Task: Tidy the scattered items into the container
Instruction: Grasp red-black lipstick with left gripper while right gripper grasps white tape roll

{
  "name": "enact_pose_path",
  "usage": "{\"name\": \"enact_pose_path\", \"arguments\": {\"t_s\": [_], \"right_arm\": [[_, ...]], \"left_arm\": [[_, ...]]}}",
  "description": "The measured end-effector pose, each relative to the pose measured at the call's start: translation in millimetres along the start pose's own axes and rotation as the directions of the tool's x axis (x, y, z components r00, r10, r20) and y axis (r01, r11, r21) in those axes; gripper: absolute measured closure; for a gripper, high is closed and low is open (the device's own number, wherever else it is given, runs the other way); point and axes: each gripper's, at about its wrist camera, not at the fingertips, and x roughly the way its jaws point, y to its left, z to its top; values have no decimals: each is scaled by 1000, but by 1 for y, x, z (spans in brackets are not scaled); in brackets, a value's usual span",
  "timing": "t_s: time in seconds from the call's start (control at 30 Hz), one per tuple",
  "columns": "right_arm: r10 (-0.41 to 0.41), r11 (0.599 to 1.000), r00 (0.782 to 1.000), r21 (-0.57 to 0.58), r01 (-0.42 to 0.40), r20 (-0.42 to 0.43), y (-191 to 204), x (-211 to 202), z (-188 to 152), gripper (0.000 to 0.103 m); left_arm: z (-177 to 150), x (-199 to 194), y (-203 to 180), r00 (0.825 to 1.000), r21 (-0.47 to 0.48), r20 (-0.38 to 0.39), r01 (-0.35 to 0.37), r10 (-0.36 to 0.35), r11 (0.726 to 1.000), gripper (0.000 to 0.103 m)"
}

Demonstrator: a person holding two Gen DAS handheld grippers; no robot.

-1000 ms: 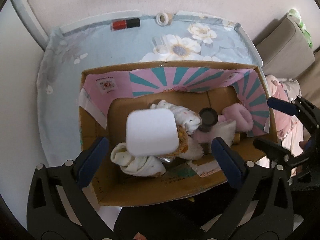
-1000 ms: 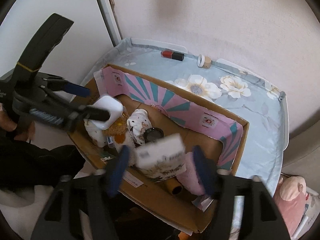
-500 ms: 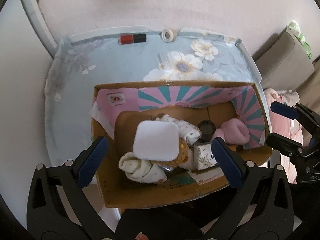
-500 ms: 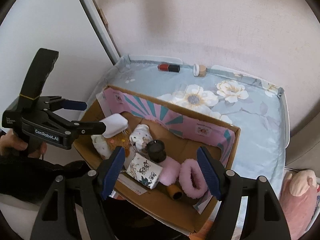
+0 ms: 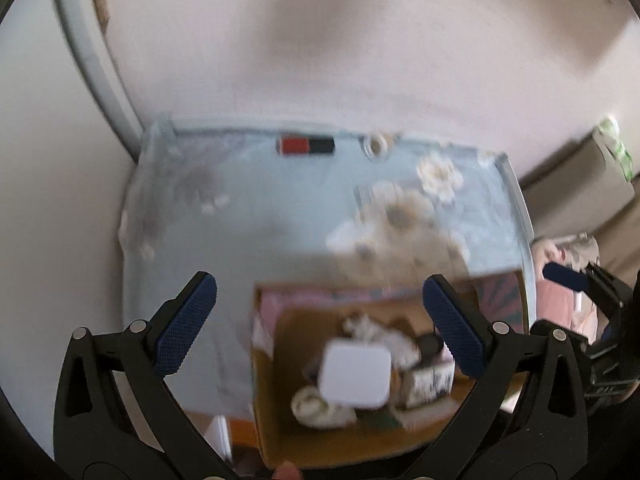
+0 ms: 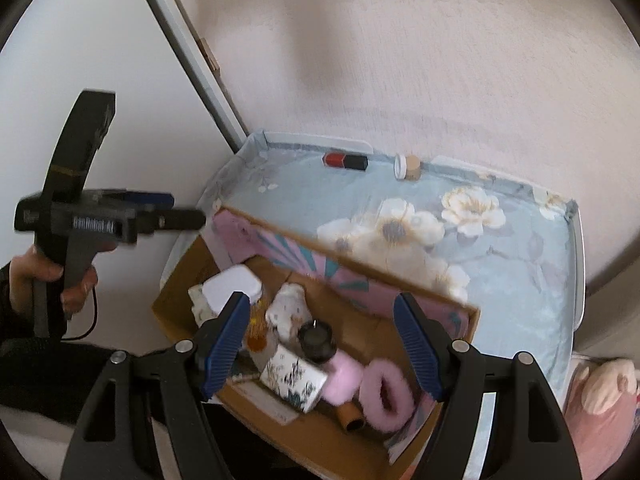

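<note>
A cardboard box [image 6: 188, 264] with a pink and teal inner wall sits on the floral table. It holds a white square case [image 6: 230, 286], a patterned box [image 6: 294, 378], a black jar [image 6: 316, 338], rolled cloths [image 6: 290, 310] and a pink fluffy band [image 6: 384, 394]. My right gripper [image 6: 326, 344] is open and empty above the box. My left gripper [image 5: 316, 328] is open and empty, raised over the box's left side [image 5: 262, 364]. The white case [image 5: 356, 370] lies below it. A red and black block [image 6: 345, 161] and a small tape roll [image 6: 406, 166] lie at the table's far edge.
The table [image 6: 520, 288] has a light blue floral cover and stands against a pink wall [image 6: 400, 60]. A white door frame [image 6: 192, 52] is at the left. A pink plush [image 6: 600, 392] lies at the right. A sofa [image 5: 580, 184] stands to the right.
Both grippers have risen and pulled back from the box. The white case and the patterned box, dropped from the open jaws a second ago, now lie in the box.
</note>
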Motion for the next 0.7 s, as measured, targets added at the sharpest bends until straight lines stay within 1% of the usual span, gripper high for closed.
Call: {"name": "enact_pose_path", "arguments": {"t_s": [0.07,0.13,0.2,0.27,0.37,0.47,0.53,0.57,0.7], "right_arm": [[-7,1000,1000,5,7,-8,-6,5,14,33],[-14,1000,1000,14,14,-17,-14,11,33,33],[-7,1000,1000,17,7,-18,-22,19,51,33],[-9,1000,1000,18,10,-19,-31,31,69,33],[-36,998,998,40,39,-52,-49,66,99,33],[-41,992,994,113,52,-101,-73,115,121,33],[-43,987,990,145,62,-132,-84,146,128,41],[-32,984,988,167,58,-153,-90,166,130,48],[-19,975,980,214,62,-197,-102,209,131,56]], "left_arm": [[24,11,2,1000,2,-17,15,-15,1000,0],[46,27,3,999,2,-47,15,-15,1000,0],[70,52,6,996,7,-88,13,-13,1000,0],[87,76,7,993,4,-119,12,-11,1000,0],[111,127,12,982,-15,-189,-1,-2,1000,1],[126,169,14,974,-38,-227,-8,-1,999,1],[132,191,14,971,-47,-239,-23,11,999,1],[135,202,14,969,-55,-248,-31,17,998,1],[143,234,20,961,-95,-274,-60,32,994,1]]}}
